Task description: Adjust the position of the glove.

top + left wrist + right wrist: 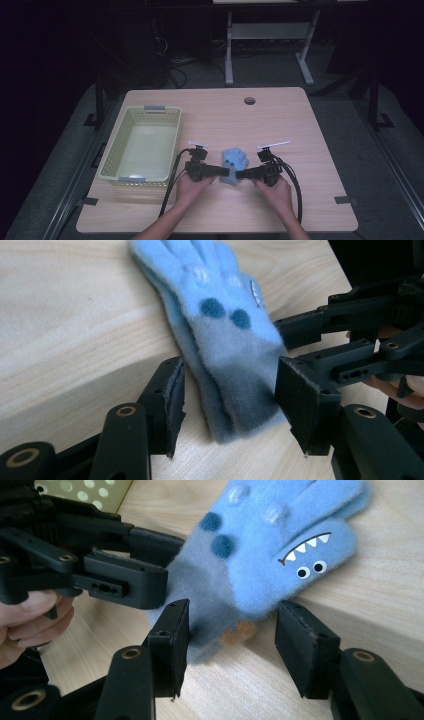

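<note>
Both grippers — left gripper (226,172) at nine o'clock, right gripper (240,174) at three — straddle the glove's (235,159) cuff, jaws apart; next, pinch.

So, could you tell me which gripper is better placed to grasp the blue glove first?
Probably the left gripper: its jaws straddle the cuff of the blue glove, though the pads do not yet press on it. The right gripper frames just the glove's edge.

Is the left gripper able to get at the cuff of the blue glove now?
Probably yes: the left gripper already straddles the blue glove at its cuff, jaws open, nothing between them and the fabric.
</note>
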`<state>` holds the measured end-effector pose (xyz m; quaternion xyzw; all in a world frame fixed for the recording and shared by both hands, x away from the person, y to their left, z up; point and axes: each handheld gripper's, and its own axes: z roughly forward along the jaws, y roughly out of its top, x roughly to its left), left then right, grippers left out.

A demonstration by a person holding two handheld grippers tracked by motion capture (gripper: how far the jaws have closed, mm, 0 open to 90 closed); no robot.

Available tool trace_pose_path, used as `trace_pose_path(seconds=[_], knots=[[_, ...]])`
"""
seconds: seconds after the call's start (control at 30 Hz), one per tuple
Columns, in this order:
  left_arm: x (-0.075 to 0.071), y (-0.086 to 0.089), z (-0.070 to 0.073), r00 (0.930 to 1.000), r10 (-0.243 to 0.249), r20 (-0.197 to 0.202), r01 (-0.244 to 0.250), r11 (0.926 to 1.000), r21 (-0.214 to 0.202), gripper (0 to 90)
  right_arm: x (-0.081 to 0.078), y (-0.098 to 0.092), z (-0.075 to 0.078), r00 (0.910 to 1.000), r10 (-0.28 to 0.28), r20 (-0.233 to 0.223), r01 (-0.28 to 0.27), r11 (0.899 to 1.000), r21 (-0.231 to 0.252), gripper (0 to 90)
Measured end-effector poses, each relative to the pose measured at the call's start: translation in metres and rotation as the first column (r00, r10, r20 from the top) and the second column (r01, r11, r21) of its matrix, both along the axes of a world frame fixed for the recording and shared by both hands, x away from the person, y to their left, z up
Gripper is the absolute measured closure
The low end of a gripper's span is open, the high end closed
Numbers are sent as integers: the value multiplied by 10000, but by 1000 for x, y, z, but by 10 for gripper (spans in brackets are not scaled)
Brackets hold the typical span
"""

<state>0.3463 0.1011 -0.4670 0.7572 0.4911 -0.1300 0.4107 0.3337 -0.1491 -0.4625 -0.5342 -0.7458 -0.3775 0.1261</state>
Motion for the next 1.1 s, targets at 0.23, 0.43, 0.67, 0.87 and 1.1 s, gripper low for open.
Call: trace_pose_path(seconds=[0.23,0.43,0.67,0.87,1.1], knots=[[1,1,-2,10000,-61,-61,61,10000,7,536,2,3,-4,9997,-189,-132,192,9996,212,509],[3,2,-5,9996,-117,-263,111,9997,-218,590,2,8,-4,9993,-347,-143,350,9992,197,551],[3,2,-7,9993,-103,-360,88,9991,-410,616,2,11,-7,9992,-357,154,353,9991,220,600],[5,4,-9,9983,-151,-562,116,9980,-622,628,3,14,-9,9991,-362,238,356,9990,263,634],[8,6,-14,9954,-126,-951,28,9948,-1018,663,3,14,-10,9995,-240,208,228,9983,542,709]])
